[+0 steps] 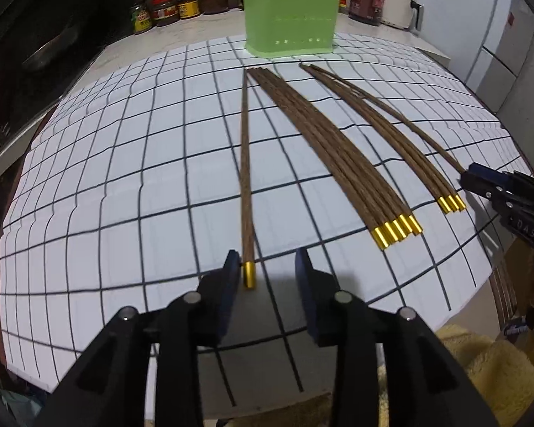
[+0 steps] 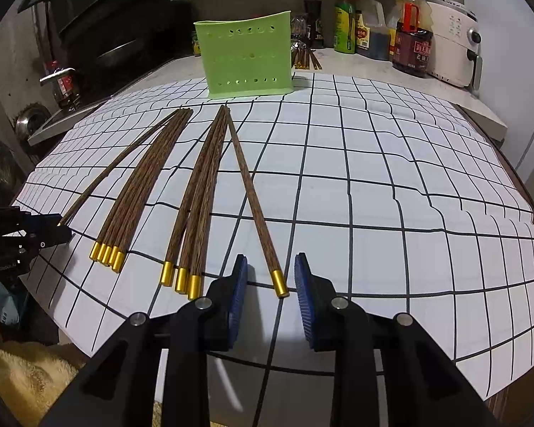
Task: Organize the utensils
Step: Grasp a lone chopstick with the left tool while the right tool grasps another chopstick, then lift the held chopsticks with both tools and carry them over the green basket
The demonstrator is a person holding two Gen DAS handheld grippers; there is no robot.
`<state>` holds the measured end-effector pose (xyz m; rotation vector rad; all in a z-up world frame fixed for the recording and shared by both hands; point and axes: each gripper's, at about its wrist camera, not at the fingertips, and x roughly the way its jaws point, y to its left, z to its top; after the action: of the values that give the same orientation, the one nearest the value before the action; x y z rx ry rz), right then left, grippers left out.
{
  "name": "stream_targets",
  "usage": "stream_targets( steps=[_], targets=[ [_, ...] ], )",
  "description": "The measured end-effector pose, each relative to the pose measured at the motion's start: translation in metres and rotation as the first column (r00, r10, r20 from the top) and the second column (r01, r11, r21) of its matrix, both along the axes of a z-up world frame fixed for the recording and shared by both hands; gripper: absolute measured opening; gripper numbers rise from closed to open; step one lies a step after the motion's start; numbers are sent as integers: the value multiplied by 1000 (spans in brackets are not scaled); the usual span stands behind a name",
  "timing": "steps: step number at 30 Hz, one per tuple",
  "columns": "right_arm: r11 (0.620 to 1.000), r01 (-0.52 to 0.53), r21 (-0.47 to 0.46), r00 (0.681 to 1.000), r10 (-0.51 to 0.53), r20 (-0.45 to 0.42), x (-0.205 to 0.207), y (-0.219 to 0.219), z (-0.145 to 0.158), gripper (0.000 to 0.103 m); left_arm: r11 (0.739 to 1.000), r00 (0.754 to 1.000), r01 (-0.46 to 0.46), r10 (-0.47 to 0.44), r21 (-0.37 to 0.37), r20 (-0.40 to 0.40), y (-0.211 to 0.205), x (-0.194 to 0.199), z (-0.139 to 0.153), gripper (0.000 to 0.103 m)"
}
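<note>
**Both grippers loose, one chopstick lying between each pair of pads**

Left gripper (image 1: 267,267) first: jaws parted, and a single brown wooden chopstick with a gold metal cap (image 1: 247,192) lies on the white mat with the black grid (image 1: 124,213), its cap just beside the left pad, clear of the right one. Released, not gripped.

Over to the right gripper (image 2: 270,272): pads apart too, and another gold-capped wooden chopstick (image 2: 256,206) rests between them, its cap nearer the right pad, with a gap showing on each side. No squeeze there.

Between the two grippers lie two bundles, a wider bunch of gold-capped chopsticks (image 1: 338,149) and a smaller bunch (image 1: 381,124), all fanning away.

Beyond the tips stands the light green perforated plastic utensil holder (image 1: 290,14), upright at the mat's far edge. Behind it, jars and sauce bottles (image 2: 370,28) line the counter.
</note>
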<state>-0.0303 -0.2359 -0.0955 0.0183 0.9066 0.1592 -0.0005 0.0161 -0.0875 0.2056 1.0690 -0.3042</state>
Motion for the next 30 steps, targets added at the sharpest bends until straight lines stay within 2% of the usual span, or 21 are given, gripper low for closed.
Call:
stream_targets(
  steps=[5,8,9,11,12,13,15,19,22,26,30],
  targets=[
    [1000,-10,15,1000,10,20,0,-2,-1,28,999,999,-32,32,-27,-2,7,0,1,32],
    [1000,-21,5,999,21,35,-2,-1,-2,28,999,999,-33,33,1,31,4,1,-1,27],
    [1000,-25,-2,999,25,41,-3,0,-3,28,999,999,-35,35,3,36,3,2,-1,24],
    [999,-33,-27,998,34,46,-5,2,-3,28,999,997,-46,44,27,56,4,3,-2,13],
    [999,-32,-28,998,34,46,-6,2,-3,26,998,997,-49,48,30,60,5,3,-2,7],
    [999,-27,-22,999,28,47,-7,1,-3,24,999,997,-50,49,19,59,8,4,-2,7],
    [1000,-21,0,999,21,49,-8,-2,-3,9,999,997,-41,40,13,61,9,4,-1,7],
    [1000,-14,-25,997,16,72,-10,2,0,7,999,996,-43,45,-28,80,13,3,6,7],
    [1000,6,-5,991,-5,134,-15,4,20,7,997,986,-48,57,-61,157,19,0,31,7],
    [998,26,58,979,-37,203,-17,2,62,7,992,954,-26,63,-125,295,24,-5,81,7],
    [995,29,98,962,-54,268,-17,2,106,7,983,925,0,70,-185,373,29,-5,120,7]
  ],
)
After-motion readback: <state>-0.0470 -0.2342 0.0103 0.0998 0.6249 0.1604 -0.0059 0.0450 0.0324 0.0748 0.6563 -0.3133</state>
